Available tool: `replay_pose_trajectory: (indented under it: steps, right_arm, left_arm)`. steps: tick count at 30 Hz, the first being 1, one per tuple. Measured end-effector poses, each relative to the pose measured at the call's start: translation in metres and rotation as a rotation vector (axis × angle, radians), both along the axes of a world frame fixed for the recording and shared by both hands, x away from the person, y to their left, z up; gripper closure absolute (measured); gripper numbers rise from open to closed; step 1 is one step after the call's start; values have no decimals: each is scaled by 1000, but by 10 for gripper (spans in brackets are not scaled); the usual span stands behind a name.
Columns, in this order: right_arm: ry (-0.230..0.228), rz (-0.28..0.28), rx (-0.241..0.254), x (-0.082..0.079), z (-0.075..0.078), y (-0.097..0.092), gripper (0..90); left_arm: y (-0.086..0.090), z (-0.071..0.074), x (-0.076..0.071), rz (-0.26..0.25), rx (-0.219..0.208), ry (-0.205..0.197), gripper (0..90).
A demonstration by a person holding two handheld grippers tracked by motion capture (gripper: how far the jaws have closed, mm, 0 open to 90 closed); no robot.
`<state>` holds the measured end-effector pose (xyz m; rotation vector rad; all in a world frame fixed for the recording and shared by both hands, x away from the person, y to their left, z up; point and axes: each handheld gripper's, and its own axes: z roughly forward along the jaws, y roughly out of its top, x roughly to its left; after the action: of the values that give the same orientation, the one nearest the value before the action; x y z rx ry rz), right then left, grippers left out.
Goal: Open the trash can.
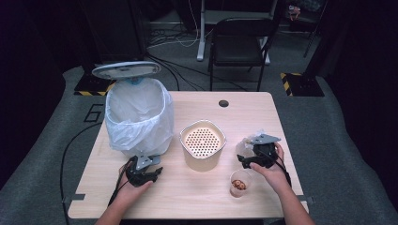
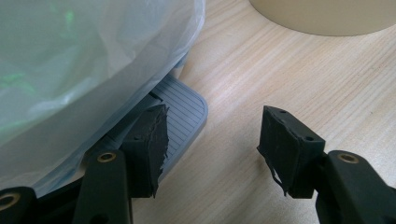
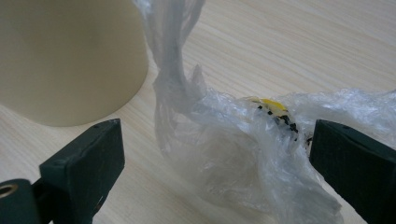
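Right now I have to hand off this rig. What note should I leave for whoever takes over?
Left gripper: open, at the bin's grey pedal, one jaw over it.
Right gripper: open around the crumpled plastic bag, not clamped.
Lined bin stands open at table left; beige perforated container in the middle; small cup near the right hand.
Done: lid is up.
Left, probably: grip the bag and bin it.

High view looks down on the table point(image 1: 197, 197); tongs views sit close — both share the cream pot point(image 1: 202, 145).
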<state>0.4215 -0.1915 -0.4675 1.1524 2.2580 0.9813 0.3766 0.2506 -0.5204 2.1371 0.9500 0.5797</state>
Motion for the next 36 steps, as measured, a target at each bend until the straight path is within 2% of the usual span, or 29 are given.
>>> replay_pose_trajectory:
  steps: [2,5,6,9,13,14,19,20,23,24,26,27,31,32,35,36]
  right_arm:
    - [-3,-12,-17,5,-3,2,17]
    - [8,-7,-17,9,-5,4,7]
    - [17,-21,-23,13,-8,6,8]
    - [19,-19,-33,17,-12,7,13]
    - [37,-48,-56,24,-21,6,70]
    - [36,-59,-56,26,-24,5,115]
    - [32,-71,-52,29,-29,2,171]
    - [34,-81,-61,29,-30,1,223]
    - [38,-83,-52,29,-33,0,272]
    - [47,-76,-57,31,-36,-1,333]
    - [55,-73,-56,31,-36,-2,356]
    - [62,-67,-53,32,-37,-3,415]
    - [90,-69,-24,34,-38,-6,539]
    - [86,-71,-10,35,-37,-9,609]
    - [97,-84,12,35,-36,-11,657]
    - [90,-63,7,36,-34,-14,676]
  left_arm:
    - [0,0,0,4,-1,-5,420]
    - [0,0,0,-1,-1,0,420]
    - [1,1,1,-9,15,-11,420]
    - [1,0,1,-4,7,-17,420]
    - [1,0,1,-8,12,-13,420]
    - [1,0,1,-5,7,-16,420]
    - [1,0,2,-3,7,-17,420]
    - [1,0,2,-2,7,-17,420]
    - [1,0,2,-3,8,-18,420]
    - [1,0,2,-3,7,-17,420]
    - [2,1,2,-5,11,-9,420]
    - [2,1,2,-5,12,-9,420]
    - [2,0,2,-5,8,-13,420]
    - [2,1,2,-6,12,-8,420]
    - [1,0,2,-1,12,-17,420]
    - [1,0,2,-2,13,-18,420]
